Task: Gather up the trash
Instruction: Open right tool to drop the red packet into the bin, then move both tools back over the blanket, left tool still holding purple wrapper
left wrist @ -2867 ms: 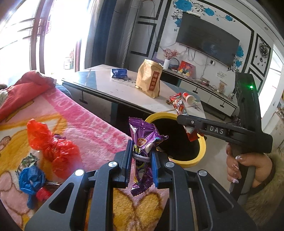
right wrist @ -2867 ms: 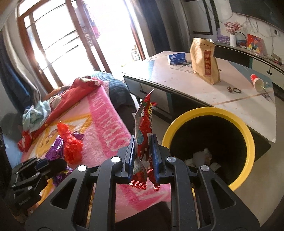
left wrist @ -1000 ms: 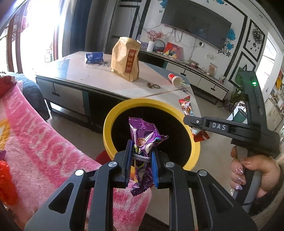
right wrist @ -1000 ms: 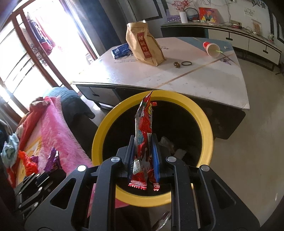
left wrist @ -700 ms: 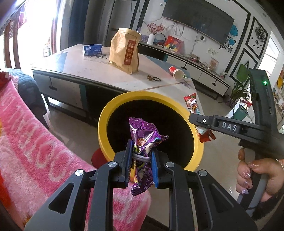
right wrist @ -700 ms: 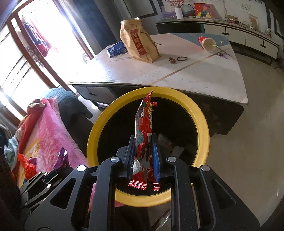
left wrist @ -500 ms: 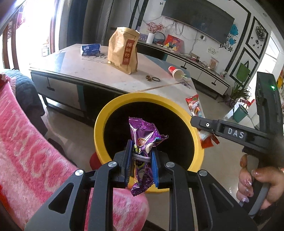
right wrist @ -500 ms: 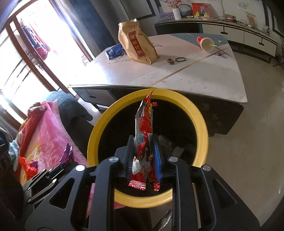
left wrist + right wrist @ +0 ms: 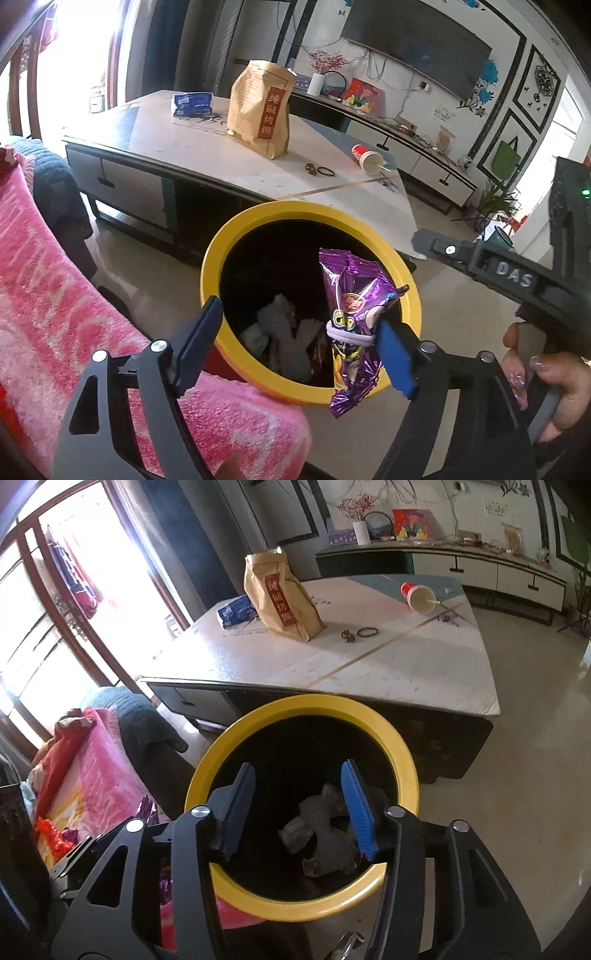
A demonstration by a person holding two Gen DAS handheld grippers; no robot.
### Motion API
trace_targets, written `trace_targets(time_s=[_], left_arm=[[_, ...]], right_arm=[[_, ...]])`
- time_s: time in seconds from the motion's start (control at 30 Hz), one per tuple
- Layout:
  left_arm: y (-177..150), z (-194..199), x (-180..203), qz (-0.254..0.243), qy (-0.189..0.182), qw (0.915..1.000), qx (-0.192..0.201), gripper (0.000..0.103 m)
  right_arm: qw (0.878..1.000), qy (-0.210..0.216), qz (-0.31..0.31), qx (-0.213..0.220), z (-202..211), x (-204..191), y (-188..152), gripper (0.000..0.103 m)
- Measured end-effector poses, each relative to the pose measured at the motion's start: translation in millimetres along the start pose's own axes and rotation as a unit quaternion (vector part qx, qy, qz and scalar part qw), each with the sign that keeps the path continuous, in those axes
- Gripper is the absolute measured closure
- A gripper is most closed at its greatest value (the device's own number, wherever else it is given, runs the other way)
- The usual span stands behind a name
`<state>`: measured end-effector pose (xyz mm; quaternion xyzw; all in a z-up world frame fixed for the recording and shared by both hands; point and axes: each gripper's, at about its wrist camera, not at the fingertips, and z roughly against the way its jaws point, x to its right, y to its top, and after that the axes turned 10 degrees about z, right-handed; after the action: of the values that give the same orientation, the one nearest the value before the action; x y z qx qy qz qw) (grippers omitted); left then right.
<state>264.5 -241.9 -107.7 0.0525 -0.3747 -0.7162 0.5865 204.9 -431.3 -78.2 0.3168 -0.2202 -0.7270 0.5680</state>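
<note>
A yellow-rimmed black trash bin (image 9: 221, 251) stands on the floor before the sofa; it also shows in the right wrist view (image 9: 406, 760). Crumpled paper (image 9: 325, 834) lies inside. My left gripper (image 9: 295, 343) is open above the bin. A purple snack wrapper (image 9: 351, 325) tied with a white band still hangs against its right blue pad (image 9: 393, 362). My right gripper (image 9: 299, 808) is open and empty over the bin mouth; its body shows at the right of the left wrist view (image 9: 491, 269). The red wrapper is out of sight.
A low table (image 9: 369, 672) stands behind the bin with a brown paper bag (image 9: 280, 598), a blue packet (image 9: 236, 611), a tipped red cup (image 9: 417, 594) and a hair band (image 9: 367, 631). A pink blanket (image 9: 55, 295) covers the sofa at left, with red trash (image 9: 55, 836) on it.
Both grippers have opened over the bin. The red wrapper has left the right gripper. The purple wrapper now hangs loose by the left gripper's right pad.
</note>
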Motion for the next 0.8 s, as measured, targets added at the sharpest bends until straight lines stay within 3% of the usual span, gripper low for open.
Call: trace_targets(time_s=[0.13, 0.37, 0.8], left_arm=[[2, -5, 0, 0.001, 0.014, 0.9999, -0.005, 0.026], [2, -4, -7, 0.006, 0.029, 0.9995, -0.007, 0.009], [15, 24, -27, 0.040, 0.048, 0.9977, 0.025, 0.007]], right_arm=[[1.000, 0.001, 0.002, 0.006, 5, -1, 1, 0.057], [1.000, 0.003, 0.001, 0.009, 6, -2, 2, 0.055], [0.999, 0.021, 0.019, 0.023, 20, -21, 4, 0.054]])
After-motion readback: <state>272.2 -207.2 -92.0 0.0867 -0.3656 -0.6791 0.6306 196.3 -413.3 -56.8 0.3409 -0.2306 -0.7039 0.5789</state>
